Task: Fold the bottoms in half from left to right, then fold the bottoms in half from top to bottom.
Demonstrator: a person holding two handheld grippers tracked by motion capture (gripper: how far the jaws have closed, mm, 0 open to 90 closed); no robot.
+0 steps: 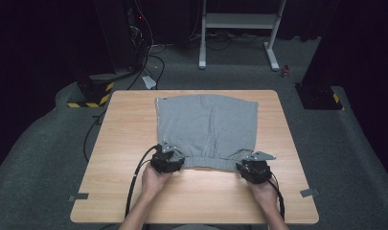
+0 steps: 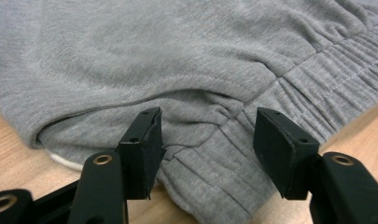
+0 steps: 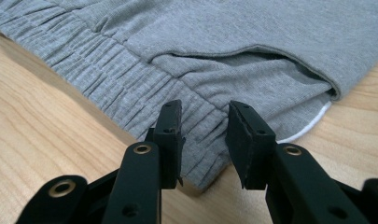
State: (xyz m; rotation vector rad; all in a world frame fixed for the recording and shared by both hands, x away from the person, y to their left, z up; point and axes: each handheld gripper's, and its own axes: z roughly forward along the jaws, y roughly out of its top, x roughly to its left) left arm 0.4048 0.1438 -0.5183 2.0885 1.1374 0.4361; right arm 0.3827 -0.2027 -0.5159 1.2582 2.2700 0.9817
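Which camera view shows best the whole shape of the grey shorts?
The high view: the grey shorts lie flat on the table, all edges visible. The left gripper view shows one waistband corner between open jaws. The right gripper view shows the other corner and a pocket opening.

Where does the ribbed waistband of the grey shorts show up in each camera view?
High view: the waistband runs along the near edge of the grey shorts, between the two tongs.
Left gripper view: it runs from the upper right down to bottom centre.
Right gripper view: it runs from the upper left down to centre.
Shared landmark: the wooden table.
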